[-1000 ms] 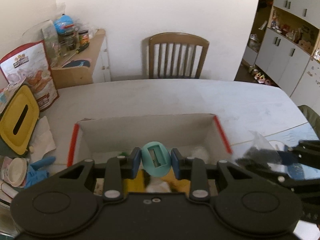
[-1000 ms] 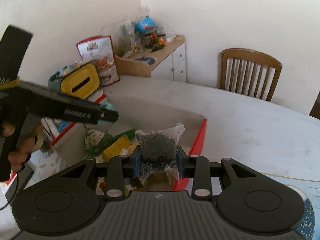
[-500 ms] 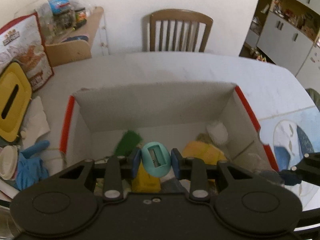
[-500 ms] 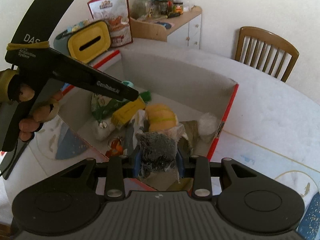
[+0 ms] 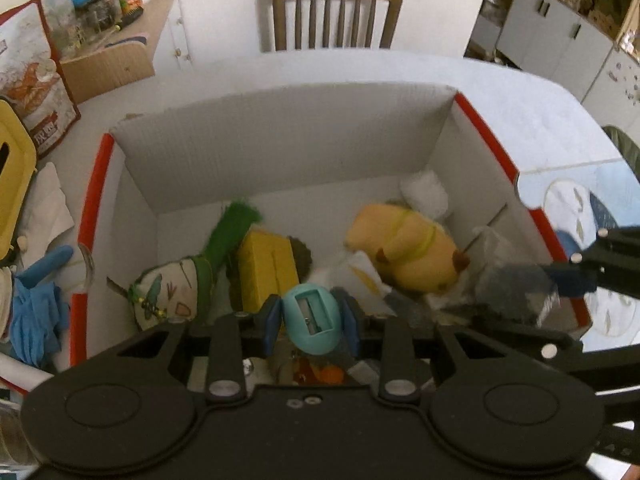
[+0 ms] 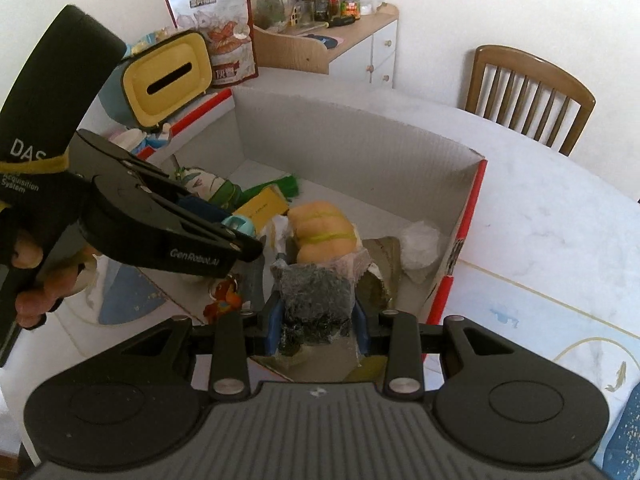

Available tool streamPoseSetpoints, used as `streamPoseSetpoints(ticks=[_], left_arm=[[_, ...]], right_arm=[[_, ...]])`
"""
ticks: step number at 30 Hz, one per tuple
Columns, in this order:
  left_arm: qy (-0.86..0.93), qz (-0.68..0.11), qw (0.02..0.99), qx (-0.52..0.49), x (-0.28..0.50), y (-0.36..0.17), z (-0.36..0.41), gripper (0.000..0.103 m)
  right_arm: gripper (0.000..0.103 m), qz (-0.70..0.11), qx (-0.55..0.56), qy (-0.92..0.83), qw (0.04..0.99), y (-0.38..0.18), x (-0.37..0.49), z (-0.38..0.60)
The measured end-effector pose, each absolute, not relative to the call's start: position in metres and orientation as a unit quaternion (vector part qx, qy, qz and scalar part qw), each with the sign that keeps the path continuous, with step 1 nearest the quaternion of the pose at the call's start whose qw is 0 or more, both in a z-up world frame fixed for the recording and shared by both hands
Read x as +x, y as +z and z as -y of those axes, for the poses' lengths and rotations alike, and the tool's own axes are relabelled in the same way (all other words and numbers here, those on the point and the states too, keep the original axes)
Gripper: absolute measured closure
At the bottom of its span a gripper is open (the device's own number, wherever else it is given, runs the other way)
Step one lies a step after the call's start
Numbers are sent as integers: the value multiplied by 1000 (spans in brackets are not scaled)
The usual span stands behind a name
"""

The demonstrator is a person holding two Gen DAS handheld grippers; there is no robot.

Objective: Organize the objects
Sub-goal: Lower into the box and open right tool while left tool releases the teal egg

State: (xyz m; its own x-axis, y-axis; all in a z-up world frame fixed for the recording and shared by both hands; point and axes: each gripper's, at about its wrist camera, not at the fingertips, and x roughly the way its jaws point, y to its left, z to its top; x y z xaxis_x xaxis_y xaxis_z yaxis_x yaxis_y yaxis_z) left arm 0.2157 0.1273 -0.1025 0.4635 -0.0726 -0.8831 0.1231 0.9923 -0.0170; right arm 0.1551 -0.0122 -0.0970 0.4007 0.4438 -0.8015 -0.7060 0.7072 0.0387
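My left gripper (image 5: 311, 320) is shut on a teal egg-shaped pencil sharpener (image 5: 314, 317), held over the near end of a white cardboard box with red edges (image 5: 280, 144). My right gripper (image 6: 318, 320) is shut on a clear plastic bag of dark stuff (image 6: 316, 300), over the box's near right corner; that bag (image 5: 512, 288) also shows in the left wrist view. In the box lie a yellow plush toy (image 5: 404, 256), a yellow block (image 5: 266, 272), a green-trimmed pouch (image 5: 168, 292) and a white wad (image 5: 424, 192).
A yellow tissue holder (image 6: 168, 76) and a snack bag (image 6: 224, 52) stand left of the box. Blue gloves (image 5: 32, 312) lie on the table's left side. A wooden chair (image 5: 336, 12) sits behind the table (image 6: 540, 208). A person's hand (image 6: 44, 276) grips the left tool.
Both grippers have moved forward and down over the box, bringing its contents into view. The sharpener and the bag stay held.
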Motion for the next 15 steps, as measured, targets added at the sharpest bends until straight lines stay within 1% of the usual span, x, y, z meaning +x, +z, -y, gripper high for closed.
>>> streamPoseSetpoints(ticks=[4,6,7,9,10,11,15], left_arm=[[-65,-522,850,30,215,-106,-125,72],[-68,-525,848,29,215,-107,-124,72],[-69,-527,847,28,215,-108,-124,72],[-70,-531,844,25,215,-110,-124,72],[-70,-532,844,24,215,-111,-124,72],[-70,-532,843,23,214,-111,-124,72],[-73,-531,844,19,212,-110,-123,69]], right_arm=[[68,-422,-154,349,822,-99,155,12],[66,-422,-150,349,823,-99,155,12],[64,-421,-148,349,824,-99,155,13],[49,-419,-149,351,824,-98,154,13],[46,-416,-151,350,825,-98,152,14],[44,-413,-152,349,827,-97,151,15],[44,-410,-145,347,831,-94,150,20]])
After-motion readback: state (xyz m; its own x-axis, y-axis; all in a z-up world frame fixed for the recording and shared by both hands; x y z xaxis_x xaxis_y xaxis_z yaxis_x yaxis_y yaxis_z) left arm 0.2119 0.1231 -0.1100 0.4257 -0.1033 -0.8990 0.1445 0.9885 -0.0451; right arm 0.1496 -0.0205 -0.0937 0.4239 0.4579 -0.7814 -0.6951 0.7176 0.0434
